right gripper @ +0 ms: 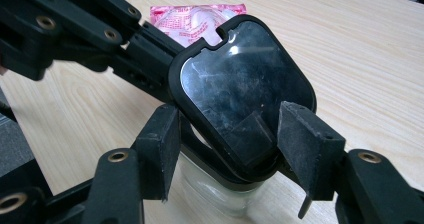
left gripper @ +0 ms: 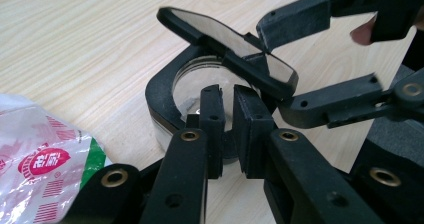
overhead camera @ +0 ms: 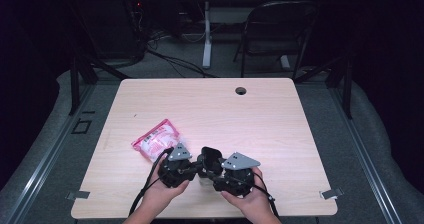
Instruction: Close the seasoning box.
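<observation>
High view: both grippers meet over a small clear jar [overhead camera: 206, 178] with a black hinged lid [overhead camera: 210, 156] near the worktop's [overhead camera: 260, 119] front edge, a pink packet [overhead camera: 156, 139] just beside them.

Left gripper view: the left gripper [left gripper: 226, 124] pinches the jar's black collar, jaws nearly together.

Right gripper view: the right gripper [right gripper: 227, 144] stands spread, pads either side of the raised lid, not pressing it.

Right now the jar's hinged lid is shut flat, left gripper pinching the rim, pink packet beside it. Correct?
Not quite: the lid is tilted open above the jar, as the left gripper view shows. The left gripper pinches the rim; the pink packet lies beside it.
</observation>
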A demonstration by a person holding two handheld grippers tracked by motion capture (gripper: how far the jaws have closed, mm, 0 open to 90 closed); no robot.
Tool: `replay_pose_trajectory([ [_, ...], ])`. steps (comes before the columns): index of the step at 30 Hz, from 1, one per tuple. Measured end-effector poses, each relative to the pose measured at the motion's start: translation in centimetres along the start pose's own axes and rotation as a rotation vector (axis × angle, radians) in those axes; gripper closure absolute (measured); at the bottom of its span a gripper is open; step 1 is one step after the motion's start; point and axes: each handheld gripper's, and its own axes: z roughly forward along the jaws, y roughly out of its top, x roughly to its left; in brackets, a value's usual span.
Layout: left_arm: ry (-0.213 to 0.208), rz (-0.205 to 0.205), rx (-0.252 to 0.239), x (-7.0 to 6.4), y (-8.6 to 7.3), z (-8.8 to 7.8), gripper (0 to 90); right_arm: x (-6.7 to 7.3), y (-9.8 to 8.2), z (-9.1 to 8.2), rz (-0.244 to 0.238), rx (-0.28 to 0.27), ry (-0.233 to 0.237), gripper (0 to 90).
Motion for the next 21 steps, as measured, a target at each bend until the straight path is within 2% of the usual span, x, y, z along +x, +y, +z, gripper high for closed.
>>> replay_pose_trajectory([
  [5,0.027,0.024,0.020,-0.19,-0.24,0.46,81.1,-0.06,0.03,-0.15,0.006,-0.006,0.001,42.7],
  [12,0.035,0.034,0.032,-0.25,-0.45,0.73,80.8,-0.23,0.06,-0.31,0.014,-0.017,0.005,42.7],
  [15,0.048,0.051,0.030,-0.43,-0.50,0.76,80.9,-0.29,0.06,-0.40,0.020,-0.022,0.006,42.7],
  [21,0.041,0.050,0.028,-0.33,-0.54,0.75,81.0,-0.58,0.07,-0.76,0.029,-0.033,0.007,42.5],
])
